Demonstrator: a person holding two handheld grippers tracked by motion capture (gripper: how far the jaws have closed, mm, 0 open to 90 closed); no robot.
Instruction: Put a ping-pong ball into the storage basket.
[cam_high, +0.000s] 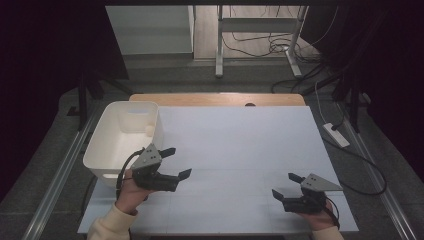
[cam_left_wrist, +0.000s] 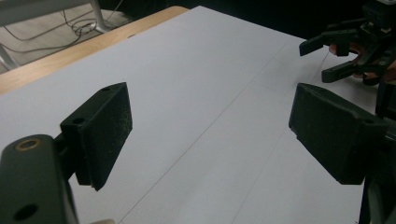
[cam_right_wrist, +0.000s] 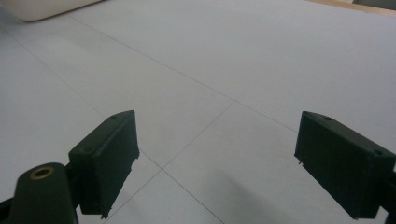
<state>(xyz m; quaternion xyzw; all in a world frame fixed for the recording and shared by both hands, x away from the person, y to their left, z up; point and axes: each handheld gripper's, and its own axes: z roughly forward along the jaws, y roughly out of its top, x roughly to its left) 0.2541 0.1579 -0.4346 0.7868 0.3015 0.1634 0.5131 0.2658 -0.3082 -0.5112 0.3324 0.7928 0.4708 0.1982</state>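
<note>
My left gripper (cam_high: 180, 161) hovers over the white-covered table (cam_high: 240, 140), just right of a white plastic bin (cam_high: 107, 150), held by a hand in a cream sleeve. Its jaws stand open with nothing between them, as the left gripper view (cam_left_wrist: 210, 126) confirms. My right gripper (cam_high: 284, 185) sits low near the table's front right, also open and empty, with bare white sheet between its pads (cam_right_wrist: 217, 154). In the left gripper view, the right gripper (cam_left_wrist: 345, 51) appears far off at the top right. A small pale object (cam_high: 149, 129) lies inside the bin.
White sheets with thin seams cover the table; a wooden edge (cam_high: 215, 99) shows at the back. The bin's rim (cam_right_wrist: 42, 9) appears at the top left of the right gripper view. Desk legs and cables (cam_high: 280, 47) lie on the floor beyond.
</note>
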